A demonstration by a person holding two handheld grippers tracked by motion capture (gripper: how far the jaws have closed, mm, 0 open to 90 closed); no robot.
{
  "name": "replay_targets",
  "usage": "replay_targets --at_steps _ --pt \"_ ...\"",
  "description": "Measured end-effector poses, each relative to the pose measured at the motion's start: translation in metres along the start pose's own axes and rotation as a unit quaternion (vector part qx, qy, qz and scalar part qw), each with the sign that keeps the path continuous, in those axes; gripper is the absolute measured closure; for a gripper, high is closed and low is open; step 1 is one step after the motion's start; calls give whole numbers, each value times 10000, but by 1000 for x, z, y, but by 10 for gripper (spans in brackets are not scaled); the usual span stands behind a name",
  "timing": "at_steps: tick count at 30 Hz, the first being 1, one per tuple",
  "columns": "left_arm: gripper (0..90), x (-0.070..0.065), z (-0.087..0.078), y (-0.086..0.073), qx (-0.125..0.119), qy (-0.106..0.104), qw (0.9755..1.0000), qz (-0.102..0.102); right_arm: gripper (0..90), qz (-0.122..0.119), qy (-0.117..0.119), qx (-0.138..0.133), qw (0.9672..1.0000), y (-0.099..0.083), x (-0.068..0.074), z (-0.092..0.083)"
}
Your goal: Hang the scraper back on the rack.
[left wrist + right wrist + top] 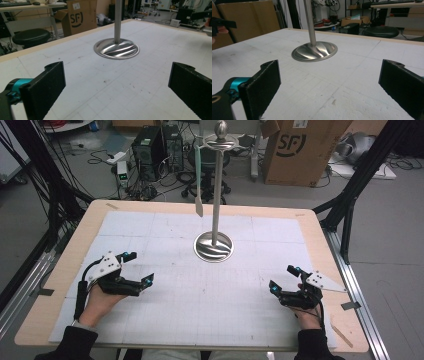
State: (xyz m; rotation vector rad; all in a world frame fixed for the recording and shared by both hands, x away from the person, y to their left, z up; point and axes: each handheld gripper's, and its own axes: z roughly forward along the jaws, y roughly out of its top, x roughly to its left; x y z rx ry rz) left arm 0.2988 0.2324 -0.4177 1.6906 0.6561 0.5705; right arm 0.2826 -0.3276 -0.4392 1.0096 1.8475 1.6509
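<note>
Left claw (139, 268): released, empty, counter (65, 270) at 8 o'clock.
Right claw (283, 279): released, empty, at 4 o'clock.
Risk: tall polished steel stand (215, 200) tips if its pole is nudged; pale green spatula (198, 180) swings off its hook.

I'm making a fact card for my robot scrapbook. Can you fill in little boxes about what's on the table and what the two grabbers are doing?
Table: white mat on a wooden top
Stand: shiny metal stand mid-table, round base, tall pole
Hanging: spatula hangs from the stand's top, off the mat
Left gripper: open, holding nothing, low at the mat's left
Right gripper: open, holding nothing, low at the mat's right
</note>
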Motion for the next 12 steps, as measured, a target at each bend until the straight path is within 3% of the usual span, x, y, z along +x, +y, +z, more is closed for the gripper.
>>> replay_targets --at_steps 5,9,12 --pt "17 6 -13 -6 -219 -20 9996 -178 28 -17 4 -11 10000 0 0 0" --pt "17 15 -21 -12 -140 103 9992 -361 28 -31 -9 -20 10000 0 -1 0" --pt "16 16 -24 -16 -136 144 9991 -375 28 -29 -3 -3 10000 0 0 0"
